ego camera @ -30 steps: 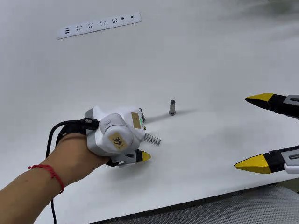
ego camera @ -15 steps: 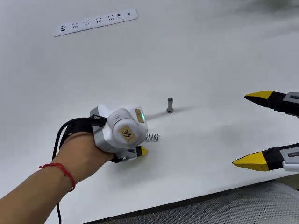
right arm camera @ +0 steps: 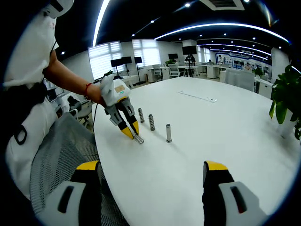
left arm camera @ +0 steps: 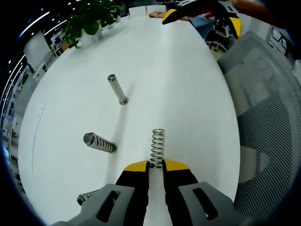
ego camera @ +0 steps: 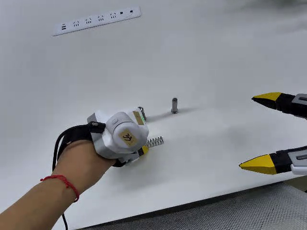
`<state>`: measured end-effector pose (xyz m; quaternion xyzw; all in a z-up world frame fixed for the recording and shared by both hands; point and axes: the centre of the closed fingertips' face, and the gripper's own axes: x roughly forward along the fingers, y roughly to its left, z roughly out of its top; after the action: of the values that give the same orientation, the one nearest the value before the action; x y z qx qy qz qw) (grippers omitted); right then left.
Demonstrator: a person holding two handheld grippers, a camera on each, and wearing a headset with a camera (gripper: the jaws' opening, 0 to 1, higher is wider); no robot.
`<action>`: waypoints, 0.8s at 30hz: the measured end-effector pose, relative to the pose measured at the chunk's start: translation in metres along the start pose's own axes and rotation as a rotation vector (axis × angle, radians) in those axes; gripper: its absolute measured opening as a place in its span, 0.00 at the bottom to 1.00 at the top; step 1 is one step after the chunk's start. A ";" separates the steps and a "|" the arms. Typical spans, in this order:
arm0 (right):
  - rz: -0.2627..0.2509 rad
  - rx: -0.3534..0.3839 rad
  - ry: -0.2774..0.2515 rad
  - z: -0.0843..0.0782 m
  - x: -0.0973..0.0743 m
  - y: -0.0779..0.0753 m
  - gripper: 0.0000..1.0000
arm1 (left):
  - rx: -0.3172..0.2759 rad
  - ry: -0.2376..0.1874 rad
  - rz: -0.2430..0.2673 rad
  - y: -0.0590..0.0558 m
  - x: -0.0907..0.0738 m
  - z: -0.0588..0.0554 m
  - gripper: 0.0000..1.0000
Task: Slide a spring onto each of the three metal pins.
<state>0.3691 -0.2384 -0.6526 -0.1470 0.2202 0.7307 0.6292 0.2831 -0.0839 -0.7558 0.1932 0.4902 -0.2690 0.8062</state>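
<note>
In the left gripper view, the left gripper (left arm camera: 155, 165) is seen with its yellow-tipped jaws drawn almost together, and the near end of a spring (left arm camera: 157, 145) is pinched between them. The rest of the spring is pointed straight forward, out beyond the tips. Whether its far end is touching the white table (left arm camera: 188, 84) cannot be told. Near the jaws, to the left in this view, a covered pin (left arm camera: 100, 143) is seen with a spring already on it. A second covered pin (left arm camera: 87, 197) is partly hidden by the gripper body. Farther ahead, the bare pin (left arm camera: 117, 89) is standing upright, apart from the held spring and a little left of its line. Well apart from the pins, the right gripper (ego camera: 261, 130) is held with its jaws widely spread and nothing between them. A power strip (ego camera: 96, 20) is laid at the far side of the table.
</note>
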 end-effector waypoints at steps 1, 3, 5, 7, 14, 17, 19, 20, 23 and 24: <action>0.002 0.002 -0.001 0.000 0.001 0.001 0.90 | 0.000 -0.001 0.000 0.000 0.000 0.000 0.11; 0.004 0.003 0.000 0.000 0.001 0.001 0.90 | -0.010 -0.006 -0.002 0.000 0.000 0.001 0.11; 0.007 0.003 0.000 -0.001 0.002 0.002 0.90 | -0.021 -0.010 -0.008 0.000 0.001 0.001 0.11; 0.009 0.003 0.001 0.000 0.002 0.003 0.90 | -0.036 -0.015 -0.011 -0.001 0.001 0.002 0.11; 0.019 0.000 0.006 0.000 0.007 0.007 0.90 | -0.057 -0.035 -0.029 -0.009 -0.002 0.005 0.10; 0.029 0.000 0.008 0.001 0.010 0.010 0.90 | -0.076 -0.056 -0.036 -0.012 -0.006 0.008 0.10; 0.037 -0.004 0.006 0.003 0.012 0.013 0.90 | -0.083 -0.071 -0.037 -0.014 -0.009 0.010 0.10; 0.041 -0.003 0.004 0.004 0.013 0.014 0.90 | -0.088 -0.076 -0.038 -0.014 -0.010 0.011 0.10; 0.043 -0.007 0.002 0.005 0.015 0.014 0.89 | -0.095 -0.092 -0.041 -0.017 -0.013 0.013 0.10; 0.046 -0.005 0.000 0.006 0.015 0.015 0.89 | -0.103 -0.102 -0.042 -0.017 -0.015 0.014 0.10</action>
<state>0.3524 -0.2237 -0.6528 -0.1434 0.2214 0.7456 0.6119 0.2766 -0.1020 -0.7369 0.1271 0.4658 -0.2695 0.8332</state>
